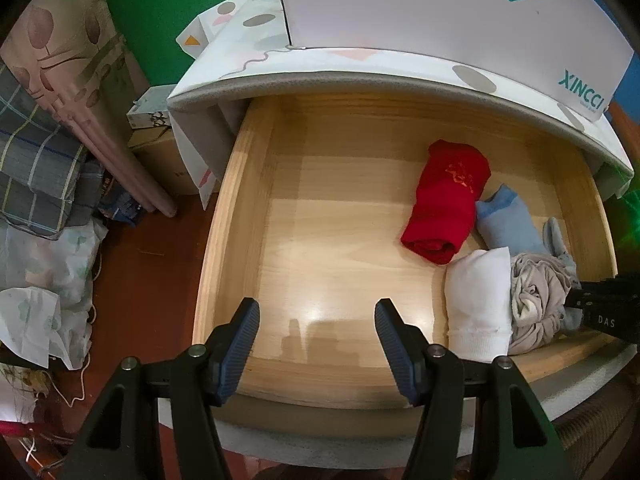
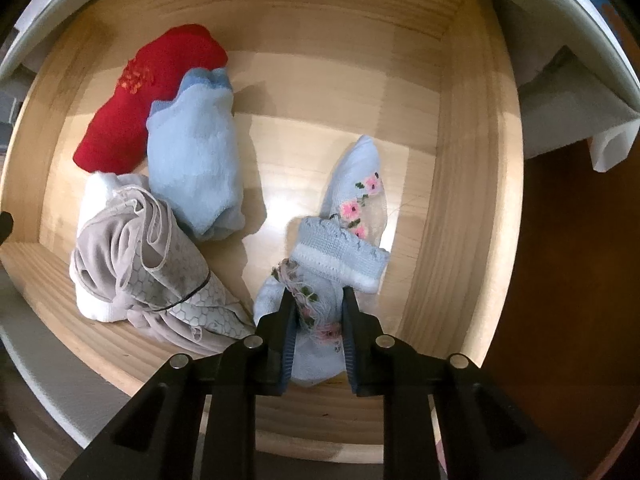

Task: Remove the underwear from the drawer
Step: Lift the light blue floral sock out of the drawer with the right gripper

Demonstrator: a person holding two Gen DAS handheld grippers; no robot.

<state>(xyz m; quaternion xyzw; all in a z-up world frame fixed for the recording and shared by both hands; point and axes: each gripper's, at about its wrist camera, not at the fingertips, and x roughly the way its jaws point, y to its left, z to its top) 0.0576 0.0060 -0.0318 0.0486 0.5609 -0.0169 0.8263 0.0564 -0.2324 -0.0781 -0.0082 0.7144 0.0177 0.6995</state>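
We're over the open wooden drawer (image 2: 472, 128). Left gripper (image 1: 316, 340) hovers half-open, empty. Right gripper (image 2: 318, 312) has clamped the pale blue flowered underwear (image 2: 320, 280) near the drawer's front; next, we reckon, lift it clear.

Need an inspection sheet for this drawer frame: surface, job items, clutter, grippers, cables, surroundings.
Surface: open wooden drawer, left part of its floor bare.
Job items: red roll, blue roll, white roll, grey bundle lying partly on the white roll, floral blue piece. All at the drawer's right side in the left wrist view.
Clutter: nothing seen in the drawer beyond the clothing.
Grippers: left gripper open, nothing between its jaws, over the bare floor; right gripper shut on the floral blue piece.
Cables: nothing seen.
Surroundings: white box on the top, folded bedding, bags on the red-brown floor.
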